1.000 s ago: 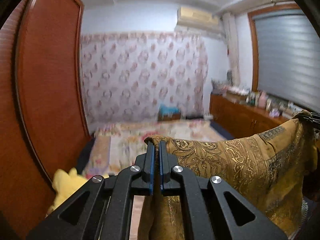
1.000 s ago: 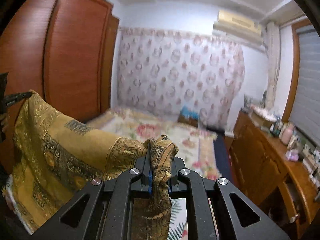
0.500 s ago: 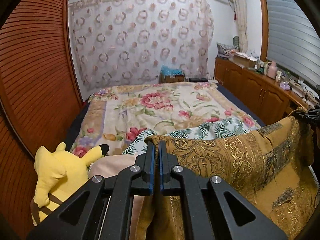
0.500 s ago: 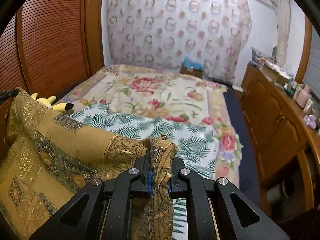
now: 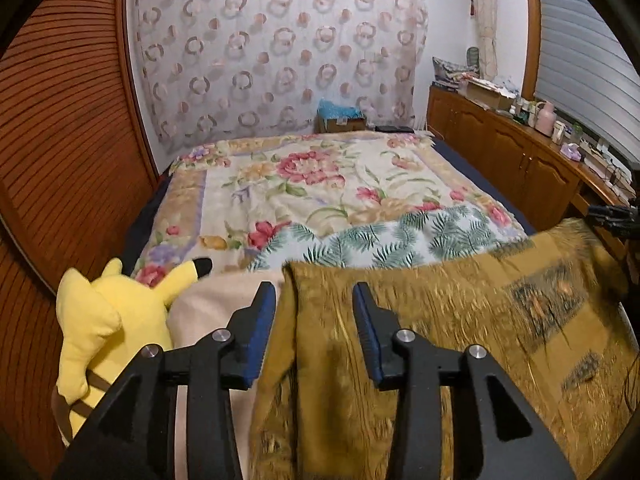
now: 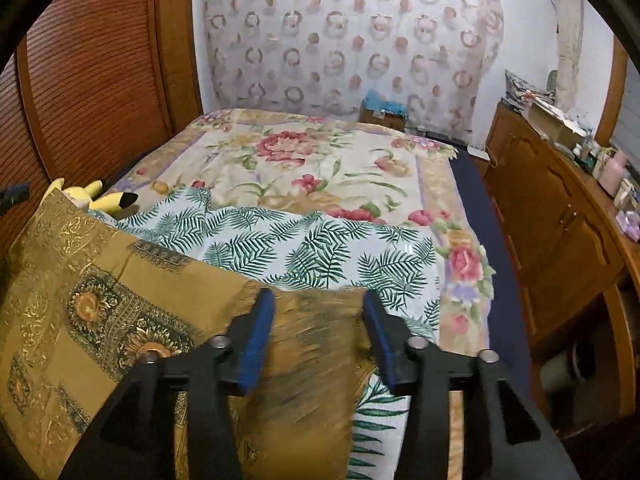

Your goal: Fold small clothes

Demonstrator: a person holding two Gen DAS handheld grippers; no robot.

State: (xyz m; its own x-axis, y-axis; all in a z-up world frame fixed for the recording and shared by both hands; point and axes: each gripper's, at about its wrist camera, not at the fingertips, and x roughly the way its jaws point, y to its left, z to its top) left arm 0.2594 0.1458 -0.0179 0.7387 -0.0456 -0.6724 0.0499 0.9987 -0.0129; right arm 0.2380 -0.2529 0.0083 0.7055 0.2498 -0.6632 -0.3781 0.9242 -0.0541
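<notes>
A golden-brown patterned cloth point(image 5: 460, 320) hangs spread across the near end of the bed between my two grippers. My left gripper point(image 5: 314, 292) has its jaws opening. The cloth's left corner sits loose and blurred between the blue pads, which do not press on it. My right gripper point(image 6: 318, 300) is also opening, with the cloth's point(image 6: 120, 280) right corner blurred between its parted pads. The tip of the right gripper point(image 5: 612, 216) shows at the right edge of the left wrist view.
A yellow plush toy point(image 5: 100, 320) lies at the bed's near left corner. Beyond the cloth lie a fern-print sheet point(image 6: 312, 248) and a floral bedspread point(image 5: 300, 184). A slatted wooden wardrobe point(image 5: 60, 160) stands left. A cluttered wooden cabinet point(image 6: 560, 208) lines the right wall.
Both grippers were shut on the cloth's top corners and have parted, letting go. Both came down toward the bed and tipped downward, and the cloth now blurs as it drops.
</notes>
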